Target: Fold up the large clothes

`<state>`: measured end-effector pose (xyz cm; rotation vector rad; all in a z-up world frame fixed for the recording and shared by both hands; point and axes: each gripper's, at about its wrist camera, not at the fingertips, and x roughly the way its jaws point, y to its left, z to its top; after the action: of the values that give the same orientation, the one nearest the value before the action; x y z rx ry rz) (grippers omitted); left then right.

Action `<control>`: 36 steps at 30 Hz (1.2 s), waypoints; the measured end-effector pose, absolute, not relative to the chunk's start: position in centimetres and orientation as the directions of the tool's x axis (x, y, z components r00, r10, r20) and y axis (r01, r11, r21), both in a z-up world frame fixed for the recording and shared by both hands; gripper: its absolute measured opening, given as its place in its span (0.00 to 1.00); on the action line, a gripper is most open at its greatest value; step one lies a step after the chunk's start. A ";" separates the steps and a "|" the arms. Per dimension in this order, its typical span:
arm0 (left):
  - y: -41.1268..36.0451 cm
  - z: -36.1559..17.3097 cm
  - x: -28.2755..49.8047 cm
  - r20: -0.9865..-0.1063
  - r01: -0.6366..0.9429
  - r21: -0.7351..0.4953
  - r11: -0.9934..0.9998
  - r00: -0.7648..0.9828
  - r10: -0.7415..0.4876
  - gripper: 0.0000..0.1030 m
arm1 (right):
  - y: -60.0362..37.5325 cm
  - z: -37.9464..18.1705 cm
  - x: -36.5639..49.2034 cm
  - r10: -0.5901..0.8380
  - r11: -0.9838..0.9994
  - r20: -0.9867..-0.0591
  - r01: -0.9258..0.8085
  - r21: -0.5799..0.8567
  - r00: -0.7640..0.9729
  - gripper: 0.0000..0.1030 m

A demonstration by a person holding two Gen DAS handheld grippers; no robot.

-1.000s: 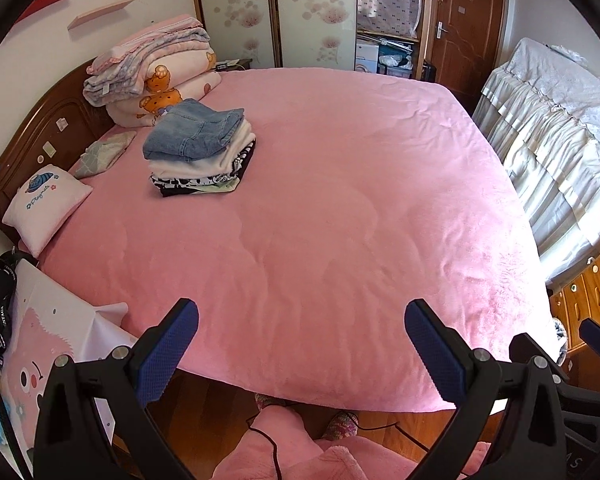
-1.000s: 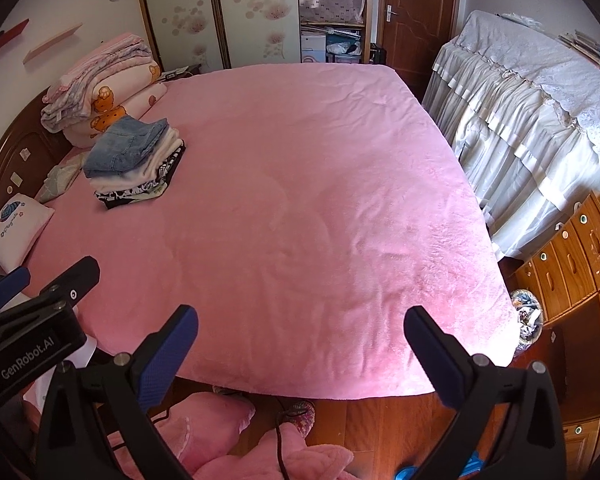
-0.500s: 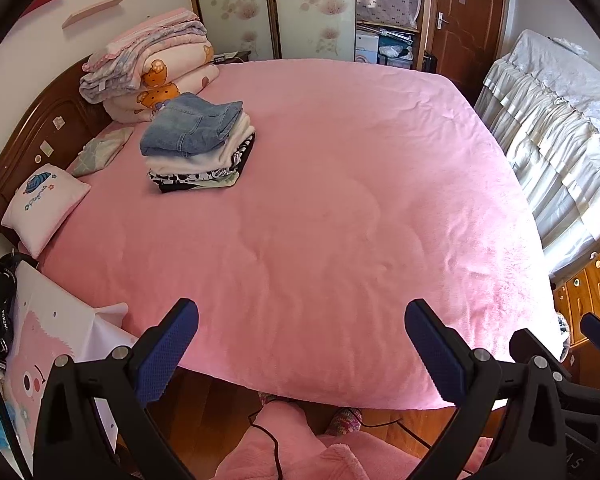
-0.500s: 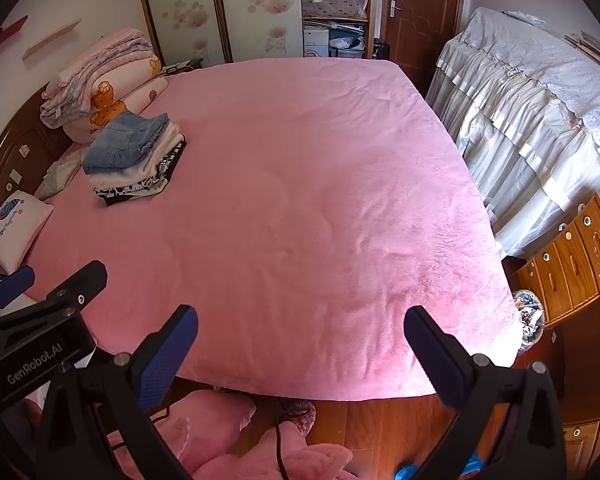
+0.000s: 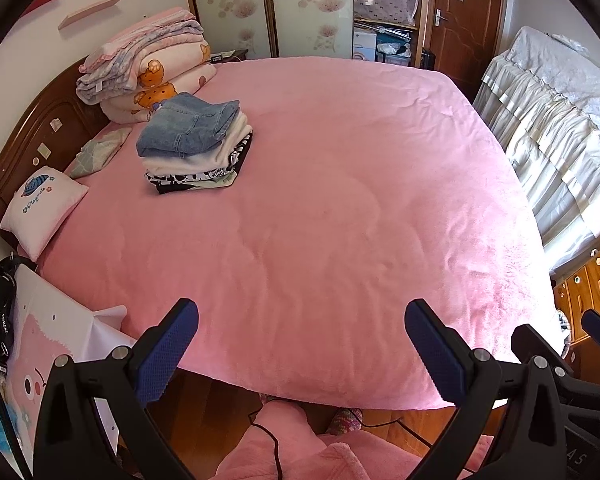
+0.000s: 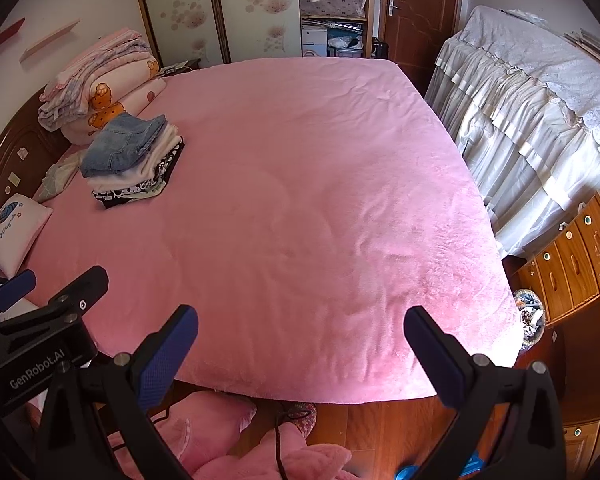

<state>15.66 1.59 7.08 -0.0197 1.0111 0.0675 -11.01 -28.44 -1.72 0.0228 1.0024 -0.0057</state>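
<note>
lying far beyond both spread tools (image 5: 300, 344), folded clothes stack (image 5: 194, 148)

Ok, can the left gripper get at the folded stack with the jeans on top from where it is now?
Probably yes. The left gripper is open at the near edge of the bed, and only bare pink cover lies between it and the folded stack. It sits far back near the headboard, so expect a long lean.

The right hand-held gripper (image 6: 300, 352) hung spread wide over the near edge of the pink bed (image 6: 320, 200), holding nothing. A stack of folded clothes (image 6: 134, 160), jeans on top, sat far left near folded quilts (image 6: 100, 84). The left hand-held gripper's tip (image 6: 14, 290) showed at near left.
</note>
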 end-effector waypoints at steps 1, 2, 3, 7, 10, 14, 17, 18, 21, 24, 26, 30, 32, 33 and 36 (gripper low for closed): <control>1.6 7.1 15.7 -0.847 -0.065 0.015 0.998 0.529 0.047 0.99 | -28.4 -1.7 -10.9 0.006 1.000 -0.843 0.015 0.017 0.538 1.00; 1.6 7.1 15.7 -0.847 -0.066 0.015 0.998 0.529 0.048 0.99 | -28.4 -1.7 -11.0 0.005 1.000 -0.842 0.015 0.016 0.539 1.00; 1.6 7.1 15.7 -0.848 -0.066 0.015 0.998 0.528 0.048 0.99 | -28.5 -1.7 -11.0 0.005 1.000 -0.842 0.015 0.016 0.539 1.00; 1.7 7.1 15.8 -0.847 -0.065 0.018 0.998 0.529 0.050 0.99 | -28.4 -1.7 -10.9 0.005 1.000 -0.844 0.017 0.016 0.537 1.00; 1.8 7.0 15.9 -0.848 -0.063 0.018 0.998 0.528 0.049 0.99 | -28.4 -1.7 -10.9 0.004 1.000 -0.844 0.018 0.016 0.537 1.00; 1.8 7.0 15.9 -0.847 -0.064 0.018 0.998 0.529 0.049 0.99 | -28.4 -1.7 -11.0 0.004 1.000 -0.844 0.019 0.017 0.536 1.00; 1.9 7.0 15.9 -0.847 -0.063 0.019 0.998 0.529 0.049 0.99 | -28.3 -1.7 -11.0 0.004 1.000 -0.844 0.018 0.016 0.537 1.00; 1.9 7.0 15.9 -0.847 -0.062 0.018 0.998 0.529 0.048 0.99 | -28.3 -1.7 -11.0 0.003 1.000 -0.843 0.018 0.015 0.537 1.00; 1.9 7.0 15.9 -0.847 -0.063 0.019 0.998 0.529 0.050 0.99 | -28.3 -1.7 -11.0 0.004 1.000 -0.844 0.018 0.016 0.536 1.00; 1.9 7.0 15.9 -0.847 -0.063 0.020 0.998 0.529 0.051 0.99 | -28.3 -1.7 -11.0 0.004 1.000 -0.845 0.019 0.017 0.535 1.00; 2.0 7.0 15.8 -0.847 -0.063 0.020 0.998 0.530 0.051 0.99 | -28.2 -1.7 -11.1 0.004 1.000 -0.845 0.020 0.017 0.535 1.00; 2.2 7.0 15.7 -0.846 -0.066 0.022 0.998 0.531 0.054 0.99 | -28.2 -1.7 -11.1 0.004 1.000 -0.844 0.019 0.016 0.536 1.00; 2.2 7.0 15.7 -0.846 -0.065 0.022 0.998 0.530 0.053 0.99 | -28.3 -1.7 -11.1 0.004 1.000 -0.845 0.019 0.016 0.536 1.00; 2.2 7.0 15.7 -0.846 -0.065 0.022 0.998 0.531 0.054 0.99 | -28.3 -1.7 -11.1 0.003 1.000 -0.845 0.019 0.016 0.535 1.00; 2.3 7.0 15.6 -0.846 -0.066 0.025 0.997 0.531 0.056 0.99 | -28.3 -1.7 -11.1 0.003 1.000 -0.845 0.020 0.016 0.535 1.00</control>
<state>15.63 2.33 7.05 -0.0110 1.0086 0.0731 -11.06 -28.28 -1.69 0.0245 1.0065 -0.0102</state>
